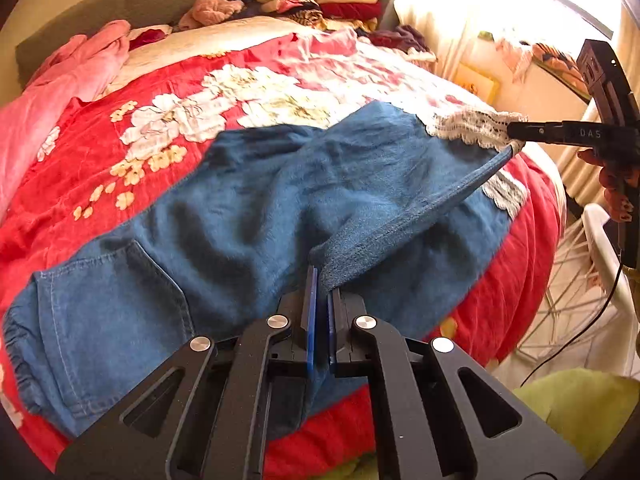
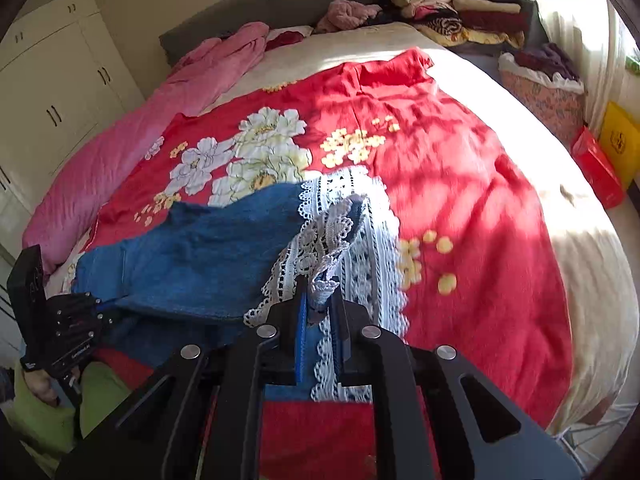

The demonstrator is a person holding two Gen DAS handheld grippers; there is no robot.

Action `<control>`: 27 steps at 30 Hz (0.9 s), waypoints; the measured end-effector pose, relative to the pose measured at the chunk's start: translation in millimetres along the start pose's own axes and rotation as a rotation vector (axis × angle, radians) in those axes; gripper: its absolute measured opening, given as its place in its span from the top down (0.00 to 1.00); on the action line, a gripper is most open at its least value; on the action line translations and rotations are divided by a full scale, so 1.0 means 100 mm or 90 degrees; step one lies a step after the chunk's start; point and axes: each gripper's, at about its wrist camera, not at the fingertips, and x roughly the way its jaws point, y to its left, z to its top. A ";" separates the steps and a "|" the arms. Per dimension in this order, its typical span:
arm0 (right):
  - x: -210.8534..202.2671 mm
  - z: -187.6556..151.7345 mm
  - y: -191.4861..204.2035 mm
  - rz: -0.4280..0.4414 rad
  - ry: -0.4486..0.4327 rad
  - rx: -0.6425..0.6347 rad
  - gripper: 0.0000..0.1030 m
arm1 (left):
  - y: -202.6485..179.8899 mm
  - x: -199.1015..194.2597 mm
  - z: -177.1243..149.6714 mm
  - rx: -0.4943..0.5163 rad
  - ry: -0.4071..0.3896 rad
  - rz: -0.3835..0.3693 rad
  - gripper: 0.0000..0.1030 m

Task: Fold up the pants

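Blue denim pants (image 1: 224,216) with white lace hems (image 1: 468,126) lie across a red floral bedspread (image 1: 168,80). My left gripper (image 1: 323,284) is shut on the raised edge of the upper leg, near the middle of the pants. My right gripper (image 2: 320,292) is shut on the lace hem (image 2: 320,240) of that leg and holds it up; it also shows in the left wrist view (image 1: 516,132). The lower leg's lace hem (image 2: 368,216) lies flat beneath. The left gripper shows at the left edge of the right wrist view (image 2: 108,312).
A pink quilt (image 2: 132,140) lies along the bed's left side. Stacks of folded clothes (image 2: 460,4) sit at the bed's head. A basket of clothes (image 2: 540,80), red and yellow boxes (image 2: 600,160) and a white rack (image 1: 600,264) stand to the right of the bed.
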 end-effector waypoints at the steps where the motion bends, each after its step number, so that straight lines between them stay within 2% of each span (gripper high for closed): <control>1: 0.04 -0.07 -0.04 -0.001 0.011 0.008 0.91 | -0.04 0.01 -0.03 0.007 0.008 -0.003 1.00; 10: 0.12 -0.34 -0.19 -0.019 0.055 0.025 0.91 | -0.20 0.10 -0.18 0.038 0.051 -0.003 1.00; 18: 0.19 -0.41 -0.29 -0.032 0.052 0.044 0.91 | -0.26 0.16 -0.25 0.053 0.071 -0.002 0.96; 21: 0.11 -0.37 -0.26 -0.078 0.033 0.015 0.84 | -0.28 0.14 -0.26 0.056 0.070 -0.007 0.96; 22: 0.10 -0.37 -0.27 -0.091 0.029 0.010 0.80 | -0.28 0.13 -0.27 0.057 0.070 -0.010 0.93; 24: 0.09 -0.38 -0.31 -0.089 0.034 0.016 0.80 | -0.29 0.09 -0.29 0.053 0.067 -0.019 0.87; 27: -0.01 -0.36 -0.28 -0.107 0.017 0.003 0.77 | -0.29 -0.03 -0.31 0.040 0.044 -0.024 0.64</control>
